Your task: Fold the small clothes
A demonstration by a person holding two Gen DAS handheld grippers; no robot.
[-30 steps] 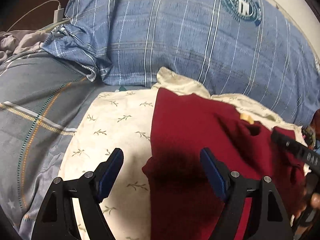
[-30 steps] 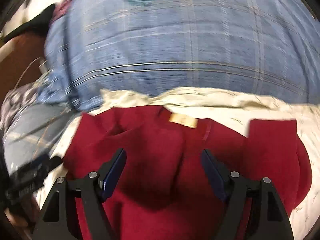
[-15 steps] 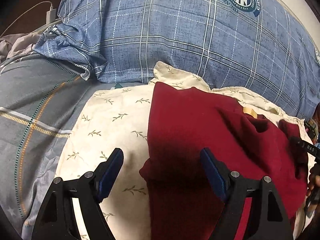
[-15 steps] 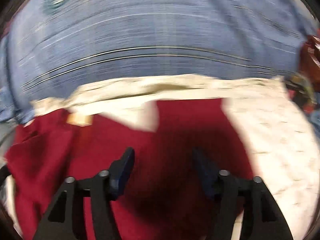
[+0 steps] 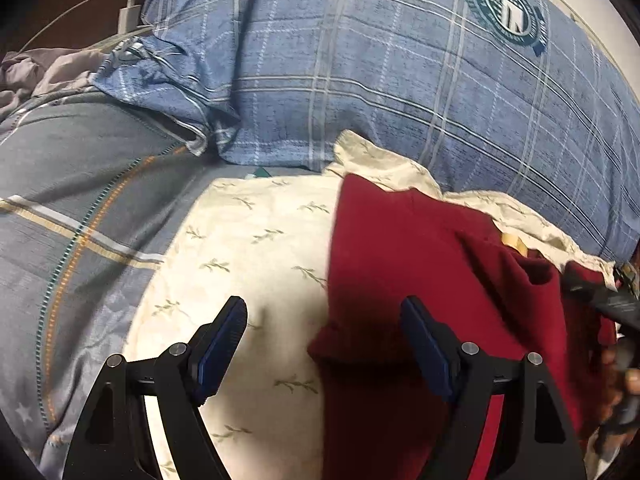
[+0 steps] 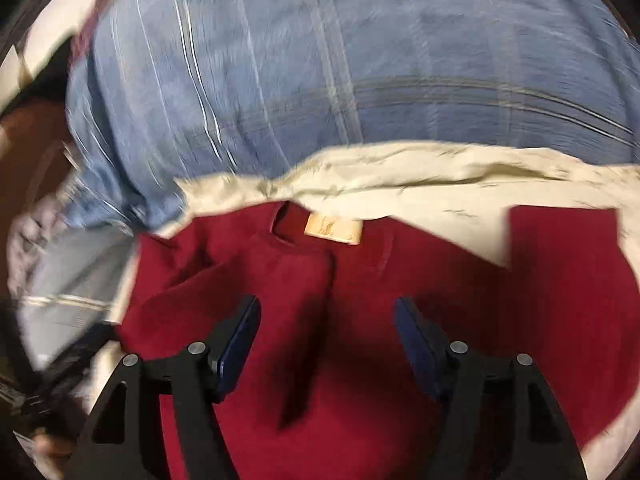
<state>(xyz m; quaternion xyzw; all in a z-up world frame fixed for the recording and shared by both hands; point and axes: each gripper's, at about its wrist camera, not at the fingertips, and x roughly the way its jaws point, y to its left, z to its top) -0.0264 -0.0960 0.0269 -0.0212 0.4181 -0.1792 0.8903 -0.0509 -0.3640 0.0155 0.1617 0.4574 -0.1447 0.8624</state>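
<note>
A dark red shirt [image 5: 420, 264] lies on a cream leaf-print cloth [image 5: 248, 256], its left side folded inward. In the right wrist view the red shirt [image 6: 360, 320] shows a tan neck label [image 6: 334, 230] at the collar and a sleeve [image 6: 568, 264] spread to the right. My left gripper [image 5: 324, 340] is open and empty, hovering over the shirt's left edge. My right gripper [image 6: 327, 338] is open and empty above the shirt's chest, beside the folded flap. The right gripper's tip [image 5: 604, 300] shows at the right edge of the left wrist view.
A large blue plaid pillow [image 5: 400, 80] with a round badge [image 5: 506, 8] lies just behind the cloth. A grey bedspread [image 5: 80, 208] with striped lines lies left. A white charger and cable [image 5: 128, 16] sit at the far left corner.
My right gripper has swung back left from the right sleeve to over the shirt's chest, its view blurred by motion. My left gripper has stayed open, barely shifted.
</note>
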